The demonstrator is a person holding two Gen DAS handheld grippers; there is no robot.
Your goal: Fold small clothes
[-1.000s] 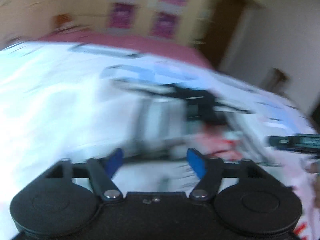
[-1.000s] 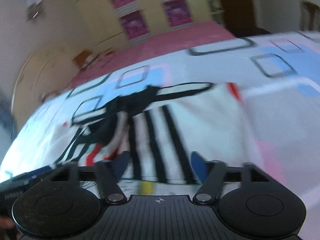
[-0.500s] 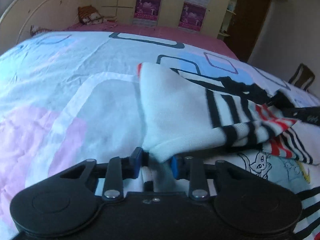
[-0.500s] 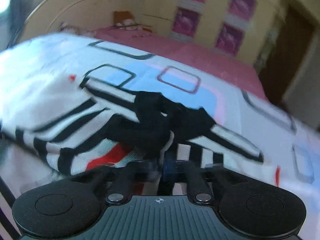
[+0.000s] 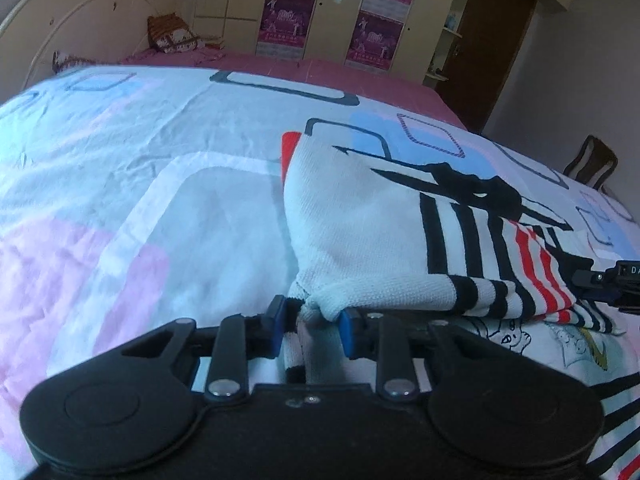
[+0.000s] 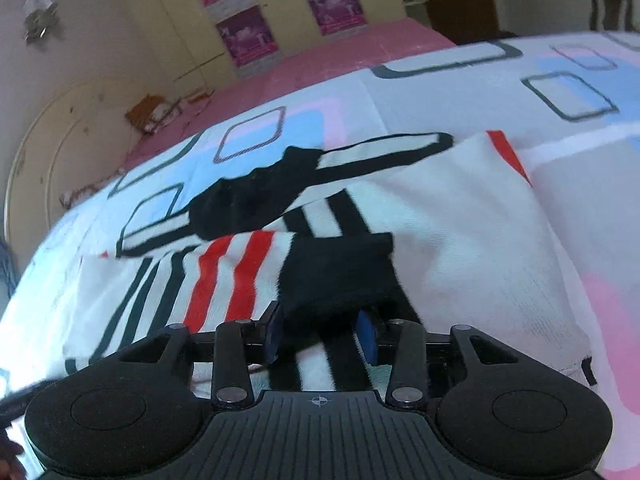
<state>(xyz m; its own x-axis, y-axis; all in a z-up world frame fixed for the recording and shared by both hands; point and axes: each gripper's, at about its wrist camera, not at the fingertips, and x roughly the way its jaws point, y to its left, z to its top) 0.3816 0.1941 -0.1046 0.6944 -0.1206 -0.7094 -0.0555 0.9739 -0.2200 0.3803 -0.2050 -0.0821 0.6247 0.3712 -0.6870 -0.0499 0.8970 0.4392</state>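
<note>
A small white knit garment (image 5: pixel 360 232) with black and red stripes and black trim lies on a patterned bedsheet (image 5: pixel 120 184). My left gripper (image 5: pixel 312 324) is shut on a bunched white edge of the garment. My right gripper (image 6: pixel 320 332) is shut on a black trimmed part of the same garment (image 6: pixel 460 220), folded over the striped cloth. The right gripper's tip shows at the right edge of the left wrist view (image 5: pixel 608 280).
The bed has a pink far part (image 5: pixel 320 76). Wardrobes with purple posters (image 5: pixel 288 24) stand behind it, with a dark door (image 5: pixel 488 40) and a wooden chair (image 5: pixel 592 160) to the right. A curved headboard (image 5: pixel 80 20) is at the left.
Both grippers went from open above the garment to shut on it. The garment's near edge has been lifted and carried over the rest; the views have steadied.
</note>
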